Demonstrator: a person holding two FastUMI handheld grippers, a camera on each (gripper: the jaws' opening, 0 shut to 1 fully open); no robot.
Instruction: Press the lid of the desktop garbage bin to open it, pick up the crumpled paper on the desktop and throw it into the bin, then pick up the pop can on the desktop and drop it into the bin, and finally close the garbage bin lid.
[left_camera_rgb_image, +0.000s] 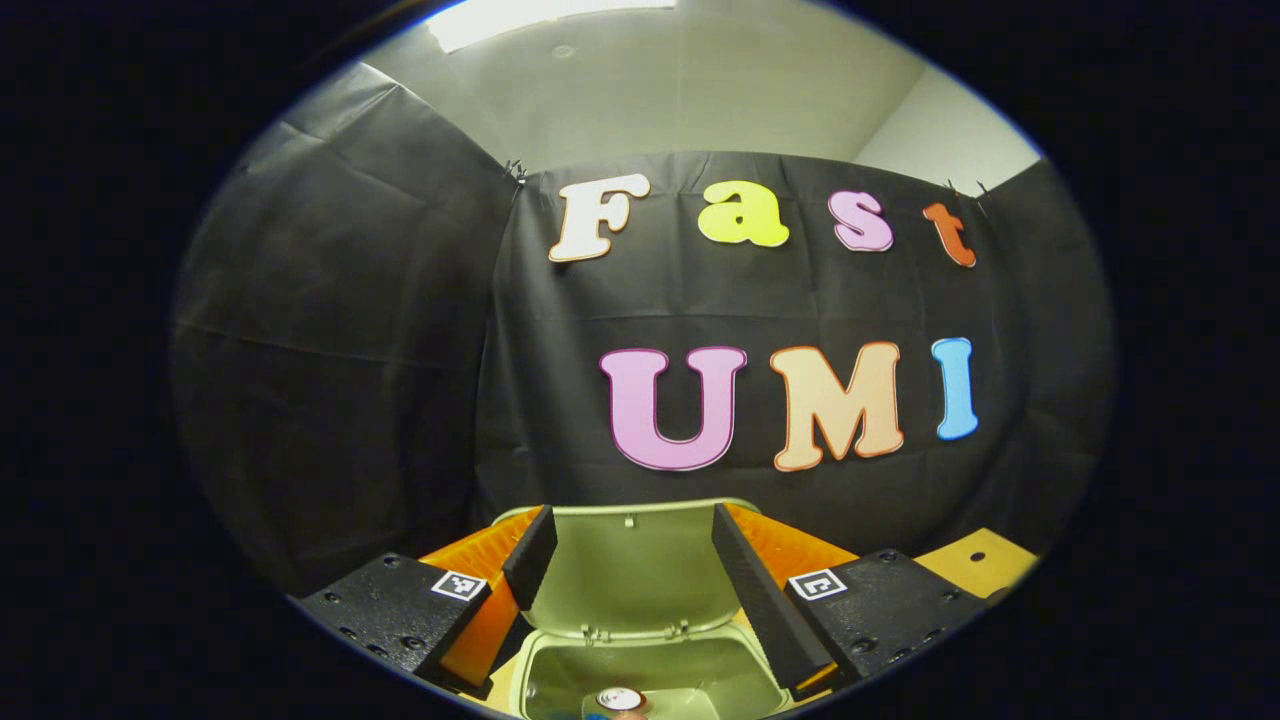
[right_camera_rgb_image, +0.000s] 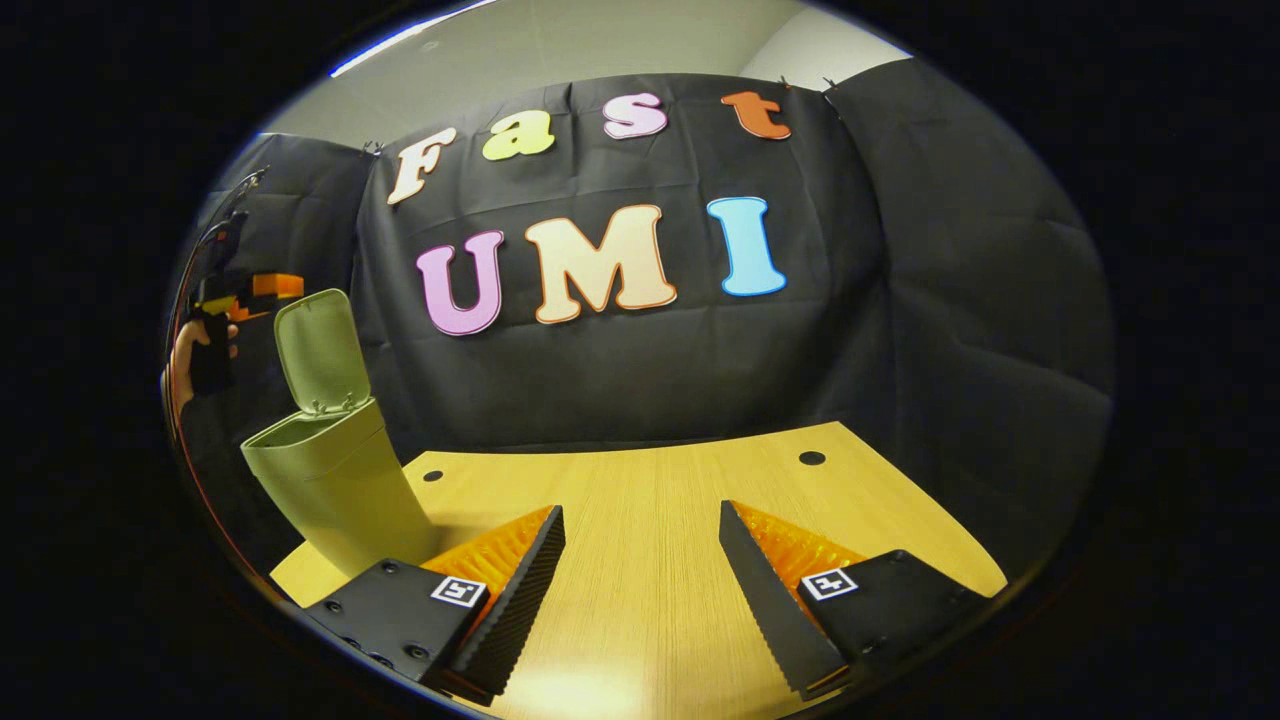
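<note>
A pale green desktop bin (right_camera_rgb_image: 335, 480) stands at the left of the wooden table (right_camera_rgb_image: 650, 560), its lid (right_camera_rgb_image: 320, 350) raised upright. In the left gripper view I look down into the bin (left_camera_rgb_image: 650, 680), where the top of a pop can (left_camera_rgb_image: 620, 700) shows inside, below the raised lid (left_camera_rgb_image: 630, 575). My left gripper (left_camera_rgb_image: 632, 580) hangs open just above the bin mouth, one finger on each side of the lid. In the right gripper view the left gripper (right_camera_rgb_image: 235, 300) and the hand holding it appear above the bin. My right gripper (right_camera_rgb_image: 640, 590) is open over bare tabletop.
Two small dark holes (right_camera_rgb_image: 812, 458) mark the tabletop near its far edge. Black cloth walls close the booth behind and on both sides. A corner of the table (left_camera_rgb_image: 985, 560) shows to the right of the bin.
</note>
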